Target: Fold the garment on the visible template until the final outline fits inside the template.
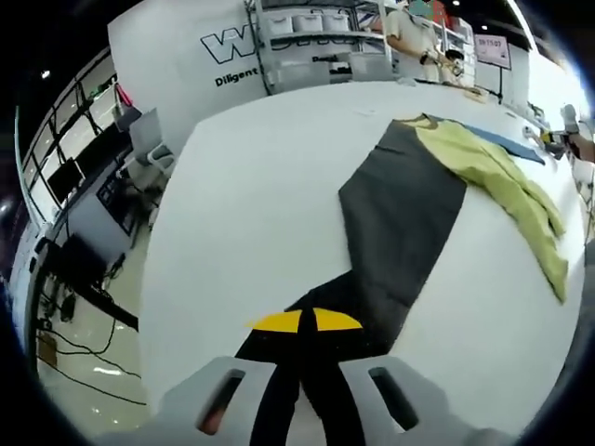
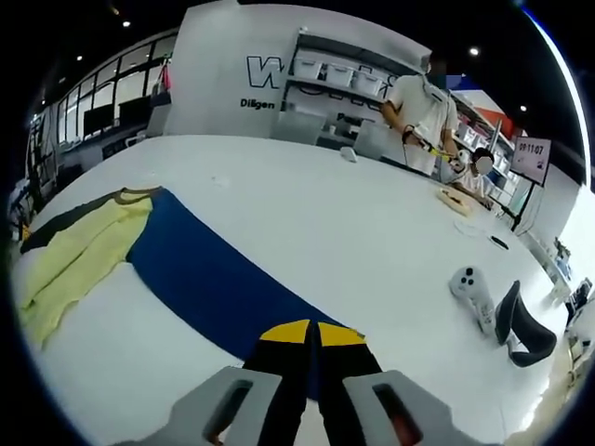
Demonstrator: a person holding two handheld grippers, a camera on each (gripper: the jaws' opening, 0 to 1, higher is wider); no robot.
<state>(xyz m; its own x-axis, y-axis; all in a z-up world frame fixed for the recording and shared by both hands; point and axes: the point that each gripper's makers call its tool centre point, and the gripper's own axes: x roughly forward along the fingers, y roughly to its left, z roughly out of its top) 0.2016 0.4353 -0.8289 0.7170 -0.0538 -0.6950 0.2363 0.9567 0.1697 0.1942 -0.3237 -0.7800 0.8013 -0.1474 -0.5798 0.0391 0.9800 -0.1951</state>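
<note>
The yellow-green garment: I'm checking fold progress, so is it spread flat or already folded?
Partly folded: the yellow-green garment lies bunched in a narrow creased strip, layers overlapping, across the dark template and onto the white table.

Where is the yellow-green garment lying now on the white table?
The yellow-green garment lies on the white table, partly over the dark mat in the left gripper view. In the right gripper view it sits at far left, beside the blue mat.

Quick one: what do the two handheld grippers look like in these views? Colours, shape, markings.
They look alike. The left gripper has two black jaws with yellow tips, rising from a pale grey body with a slotted opening on each side. The right gripper shows the same build: black jaws, yellow tips, grey slotted body. No cables, labels or sleeves are visible on either.
</note>
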